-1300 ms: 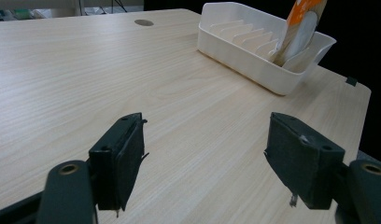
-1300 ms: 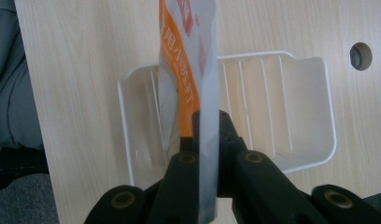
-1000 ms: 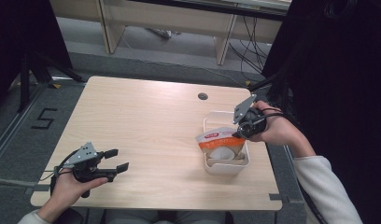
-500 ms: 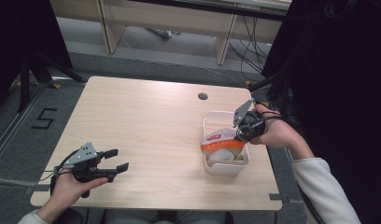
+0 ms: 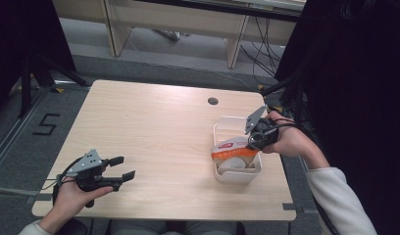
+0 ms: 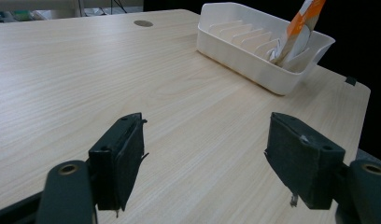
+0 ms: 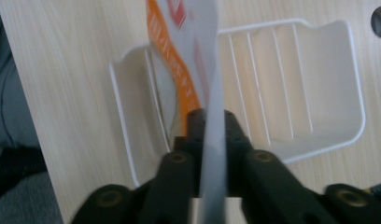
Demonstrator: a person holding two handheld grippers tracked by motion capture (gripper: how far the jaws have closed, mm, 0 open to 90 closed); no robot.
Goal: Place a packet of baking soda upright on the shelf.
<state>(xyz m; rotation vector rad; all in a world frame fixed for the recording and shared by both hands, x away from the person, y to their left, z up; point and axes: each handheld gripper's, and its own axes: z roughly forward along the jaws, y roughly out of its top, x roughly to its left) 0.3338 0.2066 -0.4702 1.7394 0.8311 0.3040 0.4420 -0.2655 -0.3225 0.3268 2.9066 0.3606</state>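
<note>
Packet [image 5: 233, 149] seen lying in white tray [image 5: 222, 128] near counter's [image 5: 154, 127] right edge, tilted, its upper end reaching right claw [image 5: 254, 142]. Right claw's jaws just been opening — packet's edge [image 7: 212, 140] between them, jaws close either side; whether pads press cannot be told. Left claw [image 5: 120, 167] held wide open over counter's near left corner, nothing between jaws, well apart from tray. Left gripper view [image 6: 207, 158] shows tray's ribbed floor — packet [image 6: 296, 32] leaning against far wall.

Both grippers — left gripper [image 5: 123, 167], right gripper [image 5: 251, 138] — are black with grey three-cornered top plates, trailing black cables; the person's sleeves are pale grey.
</note>
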